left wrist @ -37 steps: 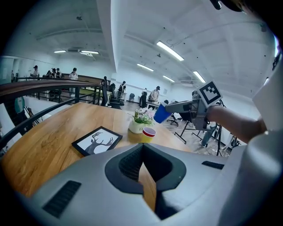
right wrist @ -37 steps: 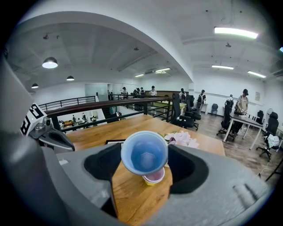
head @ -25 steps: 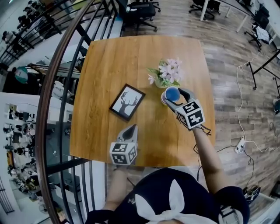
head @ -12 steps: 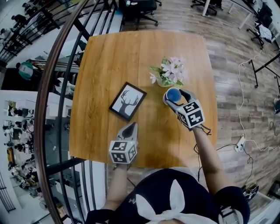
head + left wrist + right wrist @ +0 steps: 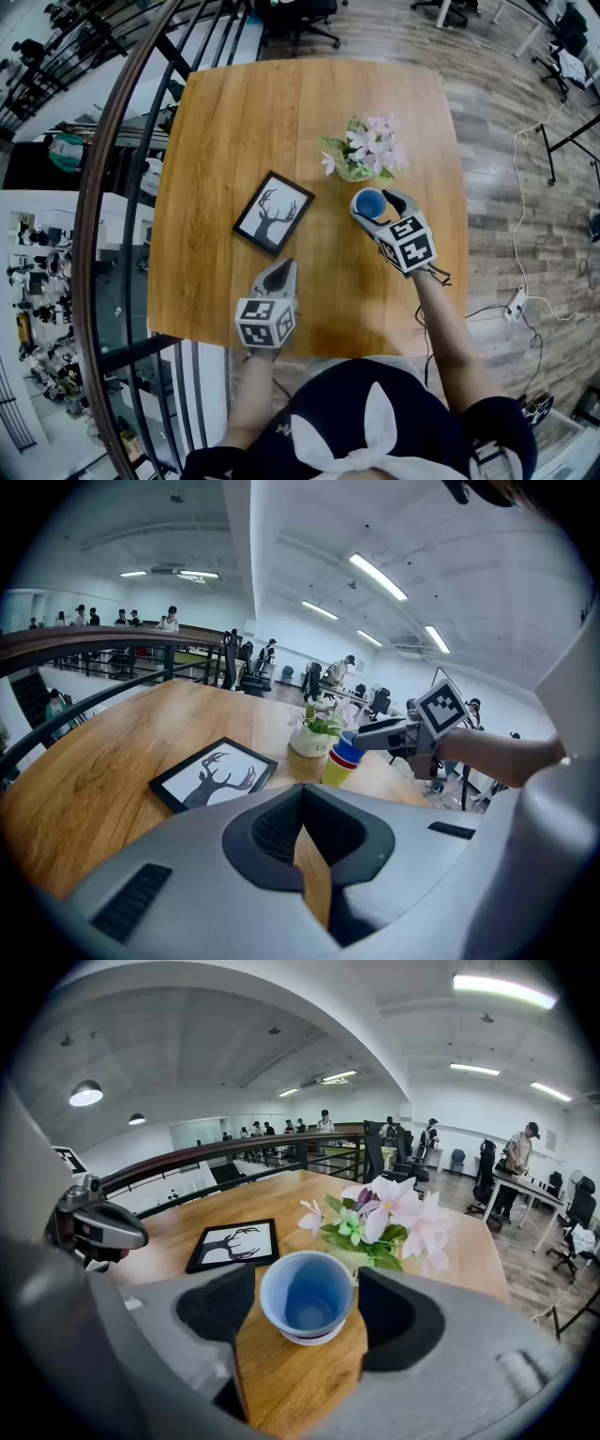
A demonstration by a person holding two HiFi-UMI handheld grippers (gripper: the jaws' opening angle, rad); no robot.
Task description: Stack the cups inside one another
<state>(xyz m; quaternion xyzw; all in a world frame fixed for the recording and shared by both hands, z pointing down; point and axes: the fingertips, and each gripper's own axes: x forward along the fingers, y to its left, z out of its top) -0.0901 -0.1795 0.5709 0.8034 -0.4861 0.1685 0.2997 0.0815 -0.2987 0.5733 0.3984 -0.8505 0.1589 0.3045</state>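
The right hand-held gripper [image 5: 305, 1290] has its jaws spread. Their dark foam pads flank the stack of cups [image 5: 307, 1305] closely on both sides, and a thin strip of wood shows at the left pad. The stack stands upright on the table [image 5: 244, 122], a smooth plank top with rounded corners. From the left gripper view the stack is a round blue cup over a red band and a yellow base, all glossy plastic. Just beyond the right jaws is a small pot of pink and white flowers [image 5: 384, 1222]. Ahead and to their left lies a black-framed deer print [image 5: 232, 1244], flat on the wood. The left hand-held gripper [image 5: 301, 794] has its ribbed pads pressed together at the tips, empty, and points toward the print.
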